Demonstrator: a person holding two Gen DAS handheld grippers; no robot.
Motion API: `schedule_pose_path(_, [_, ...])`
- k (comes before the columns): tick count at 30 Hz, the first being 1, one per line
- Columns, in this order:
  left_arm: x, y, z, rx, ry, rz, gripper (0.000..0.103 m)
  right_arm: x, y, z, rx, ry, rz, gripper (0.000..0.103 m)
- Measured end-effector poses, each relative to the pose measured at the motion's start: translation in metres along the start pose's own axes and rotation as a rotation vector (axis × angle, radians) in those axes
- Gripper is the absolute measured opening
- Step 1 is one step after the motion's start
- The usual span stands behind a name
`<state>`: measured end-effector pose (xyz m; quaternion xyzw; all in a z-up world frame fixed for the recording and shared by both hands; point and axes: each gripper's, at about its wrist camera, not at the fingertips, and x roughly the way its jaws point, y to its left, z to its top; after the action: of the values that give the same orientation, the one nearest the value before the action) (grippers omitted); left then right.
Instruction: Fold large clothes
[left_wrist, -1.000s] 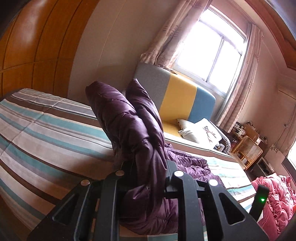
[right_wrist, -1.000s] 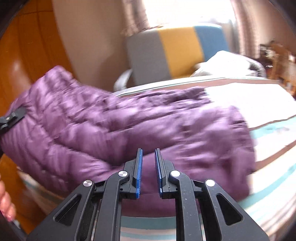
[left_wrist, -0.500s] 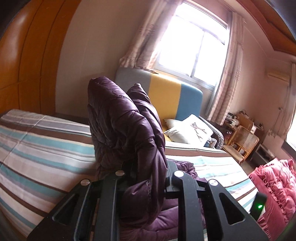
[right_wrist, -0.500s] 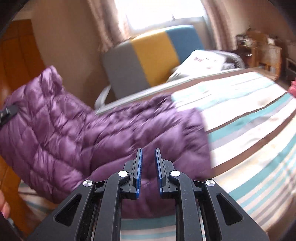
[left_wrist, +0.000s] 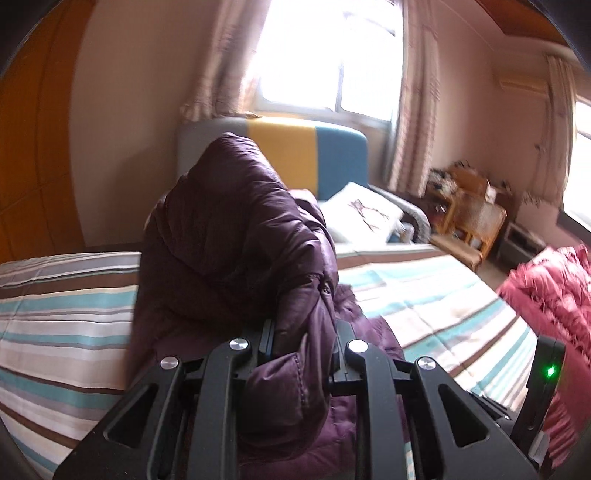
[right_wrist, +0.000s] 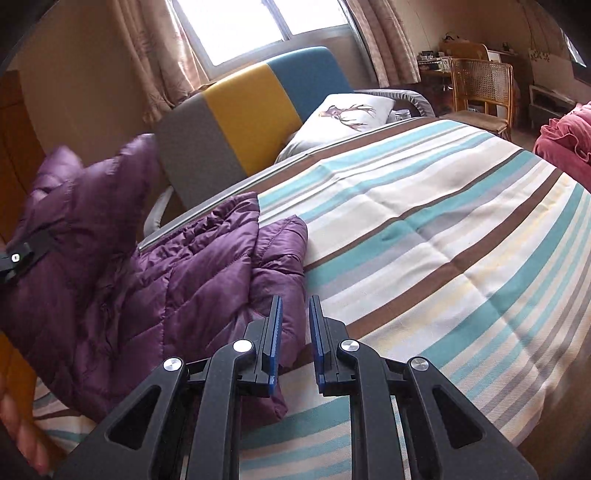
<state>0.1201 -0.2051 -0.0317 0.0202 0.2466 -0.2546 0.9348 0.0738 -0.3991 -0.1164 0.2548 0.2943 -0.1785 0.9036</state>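
Left gripper (left_wrist: 303, 343): clamped on a thick fold of the purple down jacket (left_wrist: 236, 251), the padded cloth bulging up and over between the two black fingers (left_wrist: 351, 354).
Jacket, left view: the pinched part stood lifted in a tall hump in front of the camera, hiding part of the headboard (left_wrist: 306, 155); the rest trailed down onto the striped bedspread (left_wrist: 66, 317).
Jacket, right view: the purple down jacket (right_wrist: 155, 280) lay bunched at the left side of the bed, one end raised toward the left gripper (right_wrist: 16, 258), which showed at the frame's left edge with cloth in it.
Right gripper (right_wrist: 295, 332): jaws drawn near together with a narrow gap between the blue pads (right_wrist: 275, 332); nothing was held. It hung over the jacket's near edge, where the purple cloth met the striped bedspread (right_wrist: 443, 236).
Contact: whether the right fingertips touched the cloth could not be told; they looked to be just above it.
Hand: a blurred bit of the person's hand (right_wrist: 18, 428) showed at the lower left corner of the right view.
Bed: a white pillow (right_wrist: 347, 114) lay beside the grey, yellow and blue headboard (right_wrist: 251, 118).
Room: a pink quilt (left_wrist: 546, 295) lay at the right, a wicker chair (right_wrist: 480, 88) stood near the curtained window (left_wrist: 325, 55).
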Motion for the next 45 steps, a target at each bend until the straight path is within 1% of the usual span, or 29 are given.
schedule_pose_path(2, [0.010, -0.011, -0.005, 0.023, 0.025, -0.028, 0.018, 0.000, -0.002, -0.001, 0.004, 0.003, 0.000, 0.015])
schedule_pose_path(5, [0.024, -0.026, -0.016, 0.059, 0.061, -0.049, 0.018, -0.003, -0.010, -0.001, 0.014, -0.001, -0.005, 0.015])
schedule_pose_path(10, [0.043, -0.040, -0.034, 0.068, 0.127, -0.118, 0.018, -0.008, -0.023, 0.003, 0.040, -0.012, -0.020, 0.015])
schedule_pose_path(14, [0.064, -0.050, -0.048, 0.112, 0.193, -0.161, 0.018, -0.010, -0.028, 0.002, 0.053, -0.008, -0.022, 0.015])
schedule_pose_path(16, [0.063, -0.051, -0.052, 0.136, 0.189, -0.168, 0.019, -0.009, -0.028, 0.002, 0.053, -0.003, -0.018, 0.015])
schedule_pose_path(17, [0.063, -0.051, -0.052, 0.137, 0.186, -0.177, 0.023, -0.010, -0.027, 0.002, 0.051, -0.004, -0.019, 0.015])
schedule_pose_path(18, [0.061, -0.050, -0.051, 0.130, 0.187, -0.205, 0.032, -0.011, -0.025, 0.002, 0.049, -0.006, -0.018, 0.015])
schedule_pose_path(19, [0.057, -0.048, -0.048, 0.109, 0.185, -0.253, 0.038, -0.012, -0.024, 0.002, 0.049, -0.005, -0.015, 0.015])
schedule_pose_path(20, [0.053, -0.046, -0.043, 0.087, 0.184, -0.296, 0.056, -0.012, -0.024, 0.003, 0.049, -0.006, -0.014, 0.015])
schedule_pose_path(21, [0.046, -0.044, -0.039, 0.073, 0.183, -0.327, 0.068, -0.013, -0.023, 0.003, 0.049, -0.007, -0.010, 0.015])
schedule_pose_path(22, [0.040, -0.043, -0.037, 0.064, 0.173, -0.346, 0.071, -0.014, -0.022, 0.004, 0.049, -0.007, -0.004, 0.015])
schedule_pose_path(23, [0.027, -0.040, -0.033, 0.057, 0.143, -0.365, 0.073, -0.015, -0.022, 0.005, 0.046, -0.007, -0.002, 0.015])
schedule_pose_path(26, [0.000, -0.025, -0.023, 0.041, 0.096, -0.394, 0.077, -0.016, -0.018, 0.006, 0.039, -0.005, 0.004, 0.015])
schedule_pose_path(28, [-0.017, -0.005, -0.018, 0.006, 0.045, -0.377, 0.080, -0.017, -0.016, 0.008, 0.043, 0.003, 0.019, 0.015])
schedule_pose_path(29, [-0.023, 0.010, -0.016, -0.021, 0.021, -0.346, 0.081, -0.018, -0.014, 0.009, 0.044, 0.004, 0.033, 0.015])
schedule_pose_path(30, [-0.029, 0.030, -0.014, -0.063, -0.007, -0.293, 0.081, -0.020, -0.011, 0.010, 0.040, 0.003, 0.039, 0.015])
schedule_pose_path(31, [-0.033, 0.046, -0.014, -0.094, -0.027, -0.257, 0.081, -0.022, -0.007, 0.012, 0.033, -0.003, 0.045, 0.015])
schedule_pose_path(32, [-0.035, 0.071, -0.014, -0.143, -0.055, -0.191, 0.081, -0.024, -0.003, 0.014, 0.027, -0.007, 0.054, 0.017])
schedule_pose_path(33, [-0.034, 0.089, -0.016, -0.179, -0.065, -0.129, 0.081, -0.026, 0.001, 0.016, 0.021, -0.012, 0.061, 0.027])
schedule_pose_path(34, [-0.030, 0.107, -0.017, -0.211, -0.058, -0.078, 0.081, -0.029, 0.006, 0.019, 0.019, -0.026, 0.068, 0.058])
schedule_pose_path(35, [-0.026, 0.123, -0.019, -0.234, -0.045, -0.051, 0.080, -0.032, 0.010, 0.021, 0.022, -0.039, 0.086, 0.070])
schedule_pose_path(36, [-0.019, 0.137, -0.024, -0.257, -0.029, -0.017, 0.080, -0.034, 0.016, 0.024, 0.019, -0.049, 0.127, 0.070])
schedule_pose_path(37, [-0.013, 0.149, -0.029, -0.275, -0.004, 0.017, 0.080, -0.035, 0.021, 0.027, 0.009, -0.049, 0.144, 0.068])
schedule_pose_path(38, [-0.003, 0.161, -0.036, -0.294, 0.041, 0.022, 0.079, -0.034, 0.031, 0.032, -0.010, -0.044, 0.157, 0.066])
schedule_pose_path(39, [0.006, 0.168, -0.042, -0.305, 0.080, 0.007, 0.074, -0.033, 0.036, 0.035, -0.015, -0.039, 0.173, 0.065])
schedule_pose_path(41, [0.018, 0.166, -0.050, -0.294, 0.125, -0.013, 0.072, -0.026, 0.050, 0.042, -0.031, -0.017, 0.219, 0.060])
schedule_pose_path(42, [0.022, 0.162, -0.054, -0.283, 0.133, -0.027, 0.071, -0.021, 0.057, 0.045, -0.046, -0.002, 0.221, 0.060])
schedule_pose_path(44, [0.023, 0.157, -0.057, -0.263, 0.121, -0.036, 0.069, -0.004, 0.070, 0.049, -0.069, 0.056, 0.240, 0.052])
schedule_pose_path(45, [0.023, 0.155, -0.058, -0.260, 0.122, -0.044, 0.065, 0.003, 0.073, 0.050, -0.071, 0.075, 0.249, 0.051])
